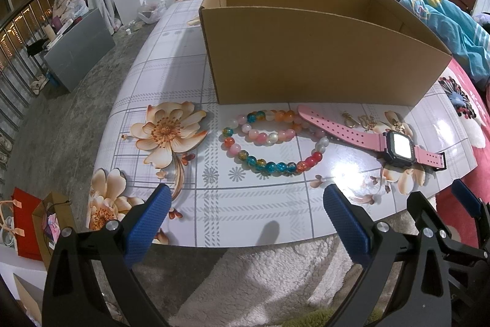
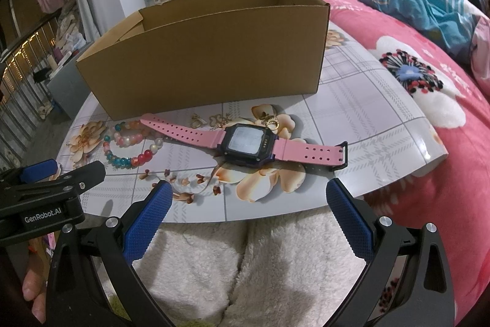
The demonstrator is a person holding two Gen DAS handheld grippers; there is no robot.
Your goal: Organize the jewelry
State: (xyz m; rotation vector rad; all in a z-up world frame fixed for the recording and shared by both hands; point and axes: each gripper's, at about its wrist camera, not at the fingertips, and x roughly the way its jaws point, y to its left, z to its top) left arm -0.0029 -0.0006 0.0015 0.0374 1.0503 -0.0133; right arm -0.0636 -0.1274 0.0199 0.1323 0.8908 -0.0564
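An open cardboard box (image 1: 321,60) (image 2: 208,63) stands at the back of a floral board (image 1: 245,204) (image 2: 352,118). In front of it lie a multicoloured bead bracelet (image 1: 266,164) (image 2: 128,158), a pink-strapped watch (image 1: 395,147) (image 2: 248,144) with a black square face, and small gold jewelry pieces (image 1: 367,121) (image 2: 220,120). My left gripper (image 1: 248,198) is open near the board's front edge, short of the beads. My right gripper (image 2: 248,195) is open too, just short of the watch. Neither holds anything.
The board rests on a white fleece (image 2: 245,259) on a bed with a pink floral blanket (image 2: 413,66) and a blue quilt (image 2: 428,5) to the right. A grey floor (image 1: 61,118) and gift bags (image 1: 30,222) lie left. A hand (image 2: 33,293) shows at the lower left.
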